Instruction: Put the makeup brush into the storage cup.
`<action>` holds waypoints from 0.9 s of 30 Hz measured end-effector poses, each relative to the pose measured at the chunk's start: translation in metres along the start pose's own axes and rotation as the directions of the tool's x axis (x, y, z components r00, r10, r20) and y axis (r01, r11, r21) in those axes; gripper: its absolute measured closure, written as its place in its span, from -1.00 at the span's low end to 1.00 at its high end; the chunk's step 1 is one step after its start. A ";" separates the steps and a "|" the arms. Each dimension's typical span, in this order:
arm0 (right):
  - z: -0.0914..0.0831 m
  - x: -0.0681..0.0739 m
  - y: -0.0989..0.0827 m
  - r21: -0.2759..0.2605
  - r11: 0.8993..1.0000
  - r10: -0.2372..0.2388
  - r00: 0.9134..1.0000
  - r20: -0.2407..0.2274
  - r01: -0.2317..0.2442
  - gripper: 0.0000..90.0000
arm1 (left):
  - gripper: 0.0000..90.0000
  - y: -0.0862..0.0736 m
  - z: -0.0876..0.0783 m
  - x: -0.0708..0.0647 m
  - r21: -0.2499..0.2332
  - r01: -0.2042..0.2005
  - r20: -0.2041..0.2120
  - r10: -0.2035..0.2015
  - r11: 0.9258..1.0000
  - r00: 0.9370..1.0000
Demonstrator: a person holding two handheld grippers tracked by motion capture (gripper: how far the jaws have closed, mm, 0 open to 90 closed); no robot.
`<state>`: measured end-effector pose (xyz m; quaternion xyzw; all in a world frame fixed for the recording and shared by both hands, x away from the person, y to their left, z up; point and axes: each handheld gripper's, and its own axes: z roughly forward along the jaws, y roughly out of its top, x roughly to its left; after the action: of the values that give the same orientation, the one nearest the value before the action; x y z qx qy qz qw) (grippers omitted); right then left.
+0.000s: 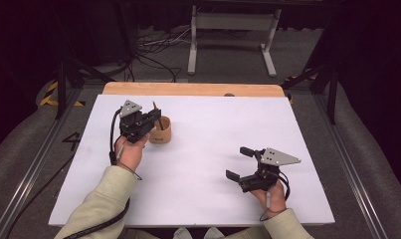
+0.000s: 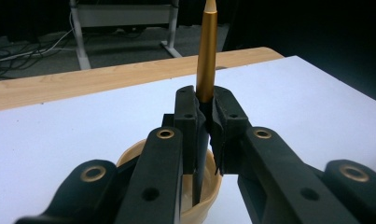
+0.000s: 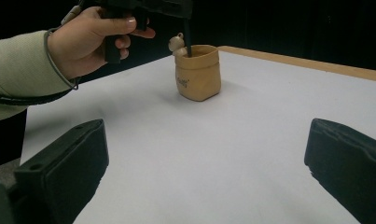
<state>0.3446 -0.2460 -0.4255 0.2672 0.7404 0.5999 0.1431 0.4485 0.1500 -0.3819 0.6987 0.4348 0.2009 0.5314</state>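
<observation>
At the centre of the left gripper view, the pen (image 2: pixel 206 51) has a satin gold metallic barrel with a soft sheen. The left gripper (image 2: pixel 205 122) looks like matt black plastic with brass-coloured rivets. The cup (image 3: pixel 198 72) is tan and matt, leather-like. The bench (image 1: pixel 213 164) top is smooth matt white, its far edge bare wood

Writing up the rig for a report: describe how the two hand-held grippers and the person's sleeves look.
Both the left hand-held gripper and right hand-held gripper are black, each topped by a grey three-cornered plate and trailing a black cable. The left one's jaw arms carry brass-coloured rivets; the right one's pads are blocky and matte. The sleeves are pale greenish-beige knit.
</observation>
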 end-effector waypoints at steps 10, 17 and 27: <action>0.001 -0.003 0.002 -0.006 1.000 -0.002 1.000 -0.001 0.002 -1.00 | -0.55 0.004 -0.011 0.004 -0.061 -0.108 -0.031 0.106 0.992 0.994; 0.007 -0.008 0.002 0.001 1.000 0.000 1.000 -0.004 0.000 -1.00 | -0.81 0.006 -0.030 0.008 -0.071 -0.118 -0.030 0.117 0.990 0.993; 0.010 -0.013 0.006 -0.001 1.000 -0.011 1.000 -0.004 0.011 -1.00 | -0.92 0.013 -0.065 0.008 -0.108 -0.129 0.024 0.132 0.986 0.991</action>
<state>0.3617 -0.2439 -0.4230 0.2619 0.7419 0.6000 0.1448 0.4101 0.1926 -0.3484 0.6996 0.3685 0.2472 0.5601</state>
